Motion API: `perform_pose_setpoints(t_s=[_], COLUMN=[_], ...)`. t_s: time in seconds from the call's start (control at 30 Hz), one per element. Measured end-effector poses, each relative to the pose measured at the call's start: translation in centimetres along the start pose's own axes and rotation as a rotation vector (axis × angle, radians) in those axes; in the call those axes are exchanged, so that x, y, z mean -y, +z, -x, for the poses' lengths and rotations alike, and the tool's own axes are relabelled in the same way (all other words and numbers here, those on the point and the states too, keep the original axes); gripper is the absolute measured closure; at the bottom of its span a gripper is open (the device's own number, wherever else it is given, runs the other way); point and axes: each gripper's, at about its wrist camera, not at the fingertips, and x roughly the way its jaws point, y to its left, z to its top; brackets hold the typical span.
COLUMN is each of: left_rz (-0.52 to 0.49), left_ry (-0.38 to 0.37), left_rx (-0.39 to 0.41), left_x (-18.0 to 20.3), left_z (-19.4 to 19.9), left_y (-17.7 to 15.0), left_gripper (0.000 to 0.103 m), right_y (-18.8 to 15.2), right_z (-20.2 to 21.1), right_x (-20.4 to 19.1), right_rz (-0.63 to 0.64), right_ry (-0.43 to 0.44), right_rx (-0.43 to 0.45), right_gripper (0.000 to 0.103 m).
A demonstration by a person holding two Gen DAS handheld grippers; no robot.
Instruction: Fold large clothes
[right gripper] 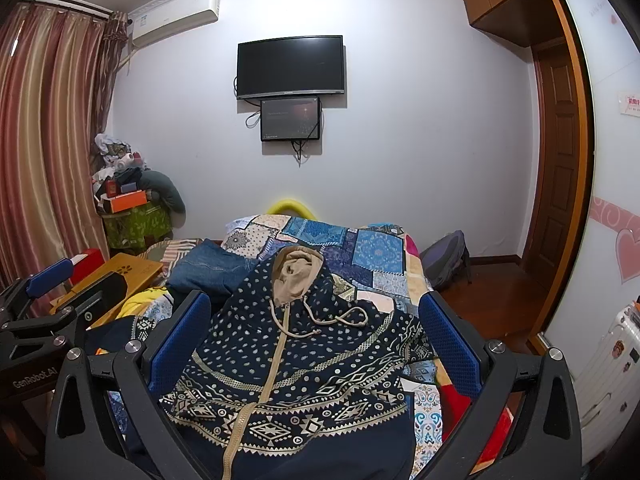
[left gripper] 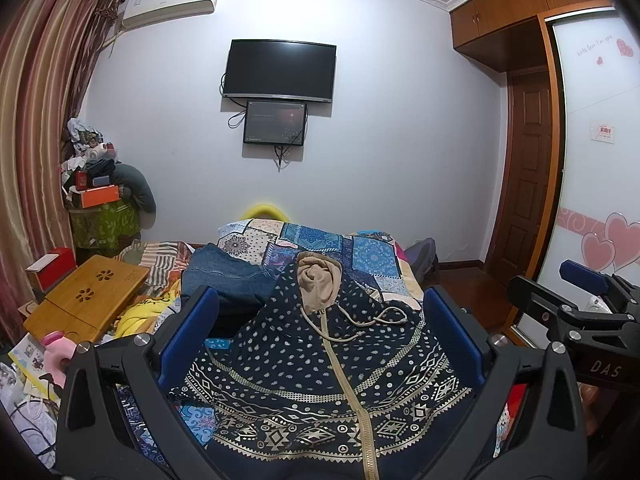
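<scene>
A dark navy hoodie (left gripper: 320, 360) with a beige pattern, beige zip and beige-lined hood lies front-up on the patchwork bedspread (left gripper: 360, 256), hood toward the far wall. It also shows in the right wrist view (right gripper: 296, 364). My left gripper (left gripper: 320, 344) is open, its blue pads wide apart above the hoodie's chest. My right gripper (right gripper: 312, 340) is open too, held above the same area and empty. The right gripper shows at the right edge of the left wrist view (left gripper: 580, 300); the left gripper shows at the left edge of the right wrist view (right gripper: 44, 300).
Folded blue jeans (left gripper: 224, 276) lie on the bed left of the hoodie. A wooden lap table (left gripper: 88, 300) and clutter are at the left. A backpack (right gripper: 444, 256) sits on the floor at the right, by a sliding wardrobe (right gripper: 612, 200). A TV (left gripper: 280, 70) hangs on the far wall.
</scene>
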Motion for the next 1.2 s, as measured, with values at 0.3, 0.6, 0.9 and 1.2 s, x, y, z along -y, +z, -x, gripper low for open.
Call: perform_pose_setpoints(t_s=[0.3, 0.6, 0.9, 1.2], left_rz=[0.004, 0.012, 0.016, 0.032], left_ry=[0.001, 0.007, 0.018, 0.057], left_rx=[-0.001, -0.004, -0.014, -0.024], left_x=[0.0, -0.2, -0.8, -3.1], left_z=[0.0, -0.2, -1.1, -3.4], left_y=[0.0, 0.0, 0.2, 0.4], left_gripper=[0.000, 0.000, 0.000, 0.000], right_y=[0.0, -0.3, -0.5, -0.4], right_z=[-0.2, -0.6, -1.5, -3.8], right_x=[0.1, 0.1, 0.1, 0.6], right_rz=[-0.002, -0.006, -0.004, 0.005], right_ry=[0.000, -0.003, -0.011, -0.045], right_rx=[-0.005, -0.015, -0.034, -0.071], right_gripper=[0.000, 0.000, 0.000, 0.000])
